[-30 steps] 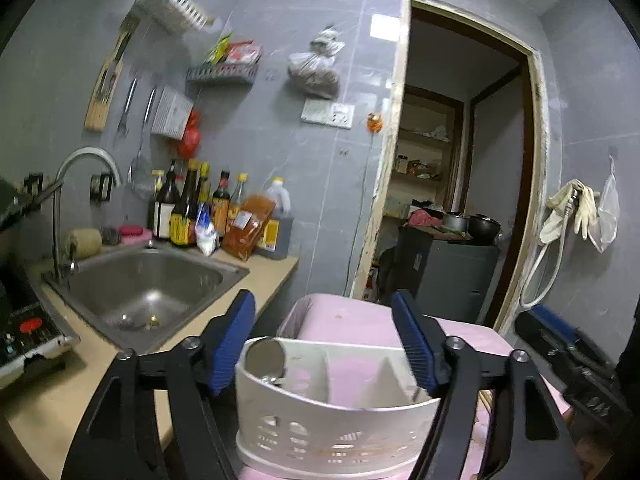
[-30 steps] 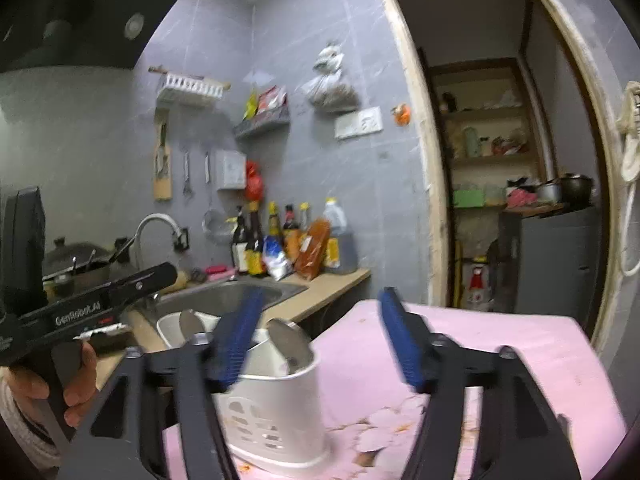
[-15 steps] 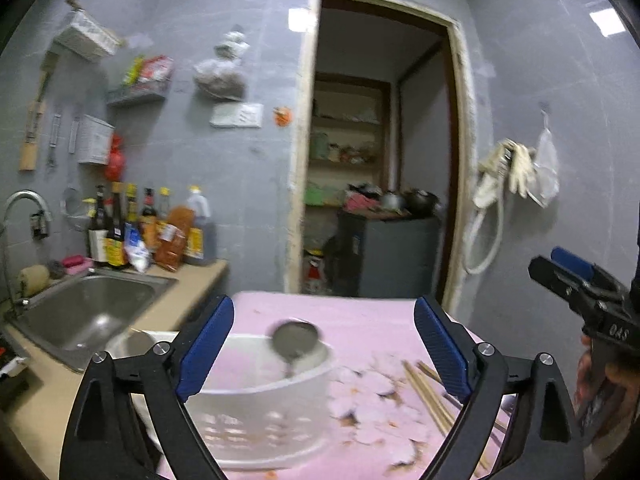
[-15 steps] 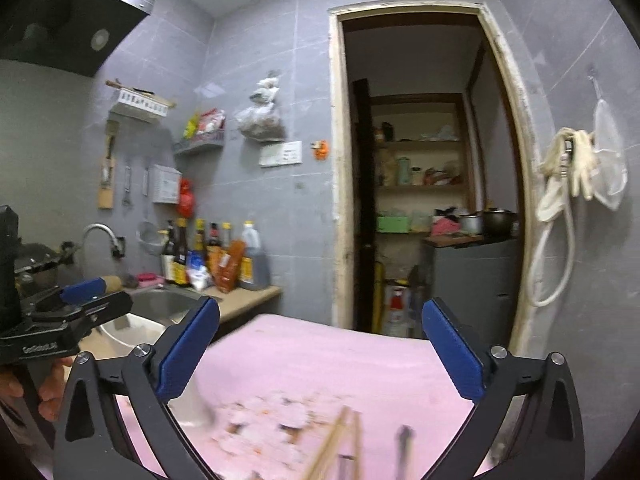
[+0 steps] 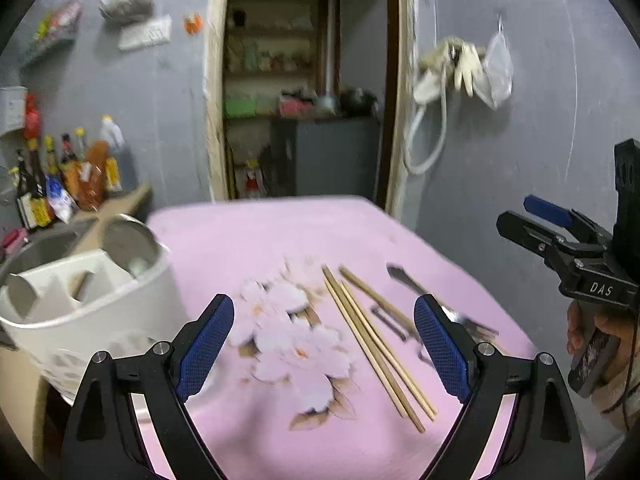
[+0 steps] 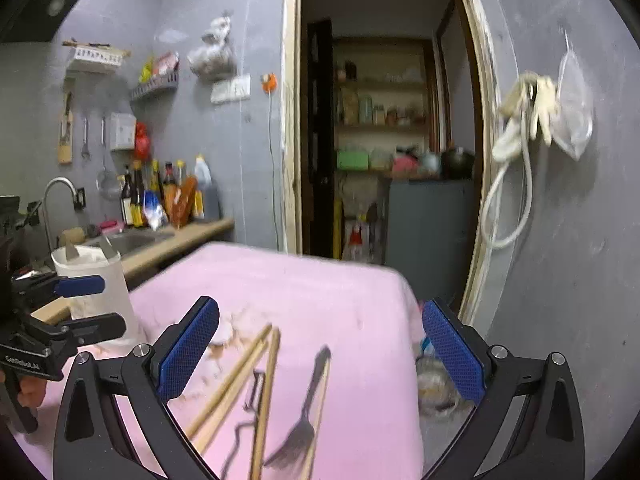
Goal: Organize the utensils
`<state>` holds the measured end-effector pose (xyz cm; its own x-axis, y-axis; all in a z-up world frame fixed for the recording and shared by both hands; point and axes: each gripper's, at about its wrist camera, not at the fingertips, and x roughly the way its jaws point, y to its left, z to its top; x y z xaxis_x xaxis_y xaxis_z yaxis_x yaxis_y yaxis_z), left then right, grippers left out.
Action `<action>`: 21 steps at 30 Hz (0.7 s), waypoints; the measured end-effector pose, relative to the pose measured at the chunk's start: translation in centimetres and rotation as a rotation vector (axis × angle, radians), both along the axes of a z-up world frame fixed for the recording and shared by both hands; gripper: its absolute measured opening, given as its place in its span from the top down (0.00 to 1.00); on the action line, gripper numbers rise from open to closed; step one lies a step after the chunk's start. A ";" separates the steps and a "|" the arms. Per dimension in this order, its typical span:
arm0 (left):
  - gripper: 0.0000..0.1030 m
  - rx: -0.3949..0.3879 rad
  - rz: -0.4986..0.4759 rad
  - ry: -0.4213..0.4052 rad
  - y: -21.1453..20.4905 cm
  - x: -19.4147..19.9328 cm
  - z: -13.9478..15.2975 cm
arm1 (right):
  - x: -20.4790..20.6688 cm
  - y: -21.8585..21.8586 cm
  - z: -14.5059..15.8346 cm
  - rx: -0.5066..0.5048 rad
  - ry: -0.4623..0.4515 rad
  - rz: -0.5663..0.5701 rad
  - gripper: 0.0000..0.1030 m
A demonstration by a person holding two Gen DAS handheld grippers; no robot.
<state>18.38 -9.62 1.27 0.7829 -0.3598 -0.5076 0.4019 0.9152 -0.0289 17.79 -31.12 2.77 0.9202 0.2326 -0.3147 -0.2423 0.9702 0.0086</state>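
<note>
Hovering over the pink tablecloth [image 5: 280,240], left gripper [image 5: 324,354] has its jaws spread wide with nothing between them; they have just been opening. Right gripper [image 6: 320,354] likewise: jaws spread wide, just been opening, nothing gripped, cloth and utensils seen through the gap.

Left view: wooden chopsticks [image 5: 372,344] lie loose on the cloth, centre-right of frame, running diagonally down toward lower right. Fork [image 5: 424,300] sits just right of them, partly hidden behind the right blue pad. A thin metal piece lies between chopsticks and fork, too blurred to identify.

White utensil holder [image 5: 88,300] stands at the left edge of frame on the cloth, divided into compartments, a spoon bowl [image 5: 128,240] sticking up from the back one.

Right view: chopsticks and fork fill lower centre, holder far left, behind the left gripper.
</note>
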 end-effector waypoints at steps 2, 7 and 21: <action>0.15 0.018 -0.013 0.054 -0.8 0.8 -0.9 | 0.6 -0.4 -0.7 0.001 0.040 -0.002 0.00; 0.18 0.047 -0.035 0.167 -2.0 3.0 -2.9 | 2.3 -1.6 -2.7 -0.005 0.167 -0.016 0.01; 0.69 0.017 -0.076 0.444 -3.0 8.7 -7.0 | 6.1 -1.3 -6.8 -0.097 0.440 0.027 0.51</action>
